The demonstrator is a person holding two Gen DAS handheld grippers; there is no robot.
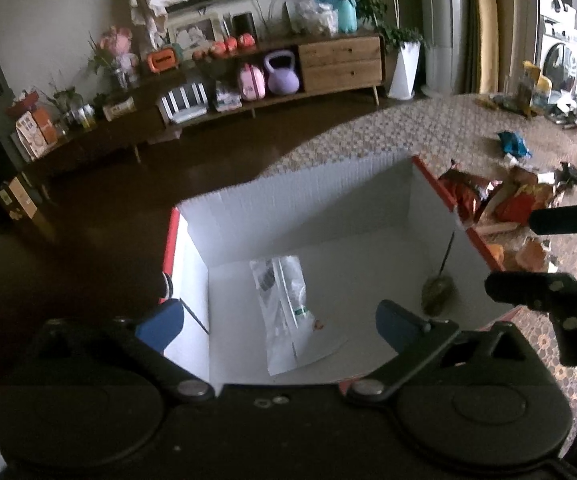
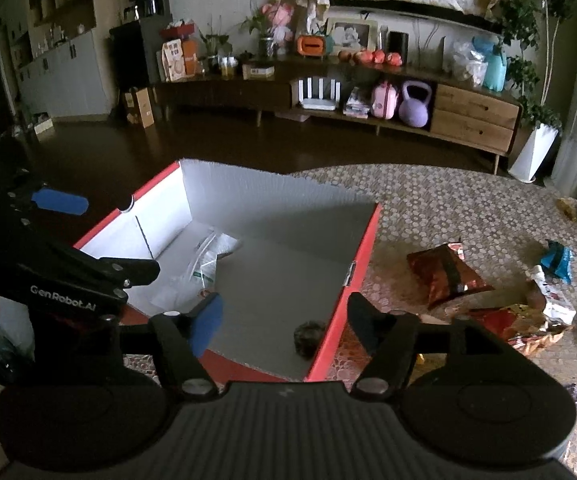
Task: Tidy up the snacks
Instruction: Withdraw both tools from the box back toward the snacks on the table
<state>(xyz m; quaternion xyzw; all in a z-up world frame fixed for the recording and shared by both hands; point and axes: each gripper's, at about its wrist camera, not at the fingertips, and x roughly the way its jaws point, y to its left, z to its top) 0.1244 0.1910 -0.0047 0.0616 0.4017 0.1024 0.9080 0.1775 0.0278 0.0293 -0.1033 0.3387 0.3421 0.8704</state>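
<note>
A red box with a white inside (image 1: 328, 200) (image 2: 272, 196) stands open on the patterned table. A white snack bag (image 1: 284, 312) (image 2: 204, 264) lies flat on its floor, and a small dark round thing (image 1: 436, 294) (image 2: 308, 338) sits near its right wall. My left gripper (image 1: 282, 322) is open and empty above the box; it also shows in the right wrist view (image 2: 100, 236). My right gripper (image 2: 284, 324) is open and empty over the box's right wall. Red and orange snack bags (image 1: 500, 200) (image 2: 448, 274) lie on the table right of the box.
A blue snack bag (image 1: 512, 142) (image 2: 556, 258) and several more wrappers (image 2: 528, 320) lie on the table to the right. Clutter sits at the table's far right (image 1: 548, 100). A long wooden sideboard (image 2: 408, 100) lines the far wall beyond dark floor.
</note>
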